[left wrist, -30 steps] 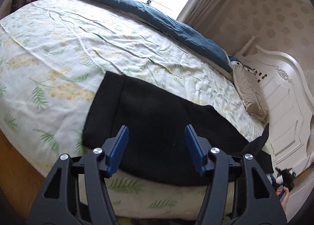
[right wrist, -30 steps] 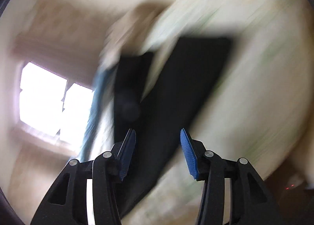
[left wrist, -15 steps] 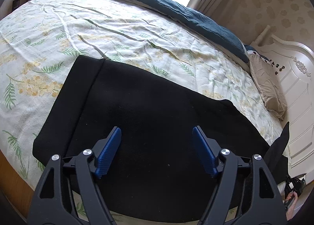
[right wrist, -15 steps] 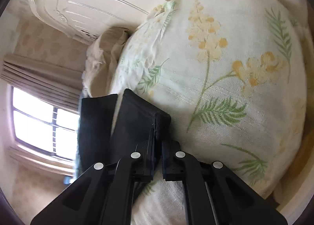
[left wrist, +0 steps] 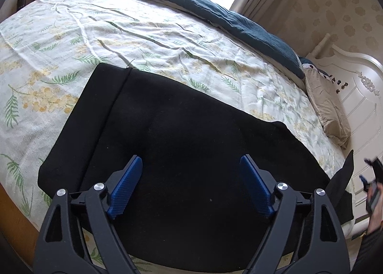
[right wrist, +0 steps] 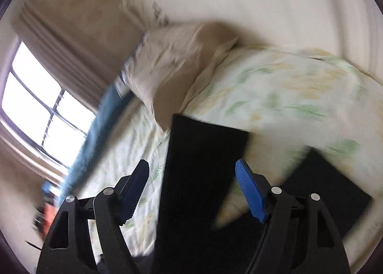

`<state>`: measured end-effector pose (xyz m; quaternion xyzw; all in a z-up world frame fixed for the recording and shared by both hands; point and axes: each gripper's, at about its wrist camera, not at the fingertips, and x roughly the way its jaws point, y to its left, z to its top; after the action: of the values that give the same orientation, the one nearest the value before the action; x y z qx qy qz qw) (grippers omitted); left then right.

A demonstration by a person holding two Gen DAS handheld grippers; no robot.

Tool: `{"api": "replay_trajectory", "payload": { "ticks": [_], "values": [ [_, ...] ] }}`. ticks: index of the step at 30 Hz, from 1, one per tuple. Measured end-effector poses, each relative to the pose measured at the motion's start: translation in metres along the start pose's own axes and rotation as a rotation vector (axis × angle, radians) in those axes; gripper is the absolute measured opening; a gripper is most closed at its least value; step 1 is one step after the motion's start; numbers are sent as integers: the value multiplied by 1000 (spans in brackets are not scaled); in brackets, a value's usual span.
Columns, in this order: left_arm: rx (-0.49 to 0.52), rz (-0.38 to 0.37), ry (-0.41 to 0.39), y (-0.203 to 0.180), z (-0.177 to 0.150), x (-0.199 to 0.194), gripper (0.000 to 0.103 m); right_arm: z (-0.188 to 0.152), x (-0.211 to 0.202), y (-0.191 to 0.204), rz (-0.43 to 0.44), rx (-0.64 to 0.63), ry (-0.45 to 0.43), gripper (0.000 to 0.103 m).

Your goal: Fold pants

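Across the floral-printed bed sheet (left wrist: pixel 59 42), the black fabric pants (left wrist: pixel 191 154) lie flat. The left gripper (left wrist: pixel 191 186), jaws just widened and empty, should be lowered onto an edge. The right gripper (right wrist: pixel 192 191), just reopened and empty, is blurred; leg ends are cut off.

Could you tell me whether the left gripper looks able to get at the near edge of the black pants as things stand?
Probably yes. The left gripper, whose jaws have just been opening, hangs open directly over the pants, which lie flat on the bed with nothing on top or between them.
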<state>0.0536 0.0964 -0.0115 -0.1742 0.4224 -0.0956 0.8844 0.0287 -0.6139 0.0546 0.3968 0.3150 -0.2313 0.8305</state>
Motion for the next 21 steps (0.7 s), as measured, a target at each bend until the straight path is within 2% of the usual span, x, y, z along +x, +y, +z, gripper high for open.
{"api": "replay_trajectory", "payload": {
  "ticks": [4, 5, 6, 7, 10, 14, 16, 18, 21],
  "values": [
    [28, 15, 2, -4, -1, 2, 87, 3, 60, 29, -148, -78, 91, 73],
    [30, 15, 2, -4, -1, 2, 88, 1, 69, 30, -168, -87, 113, 66],
    [30, 14, 2, -4, -1, 2, 88, -3, 71, 27, -169, -88, 126, 39],
    [28, 12, 2, -4, -1, 2, 89, -5, 71, 22, -157, -83, 130, 21],
    [22, 1, 0, -3, 0, 3, 90, -8, 41, 2, -71, -32, 76, 8],
    [28, 4, -4, -4, -1, 3, 90, -27, -35, -53, 82, 97, -56, 7],
    [38, 9, -5, -5, -2, 3, 90, -38, -62, -79, 110, 149, -109, 7],
    [46, 16, -6, -6, -3, 3, 90, -58, -83, -114, 143, 230, -148, 7],
    [52, 22, -7, -6, -3, 3, 90, -87, -90, -157, 177, 344, -148, 6]
  ]
}}
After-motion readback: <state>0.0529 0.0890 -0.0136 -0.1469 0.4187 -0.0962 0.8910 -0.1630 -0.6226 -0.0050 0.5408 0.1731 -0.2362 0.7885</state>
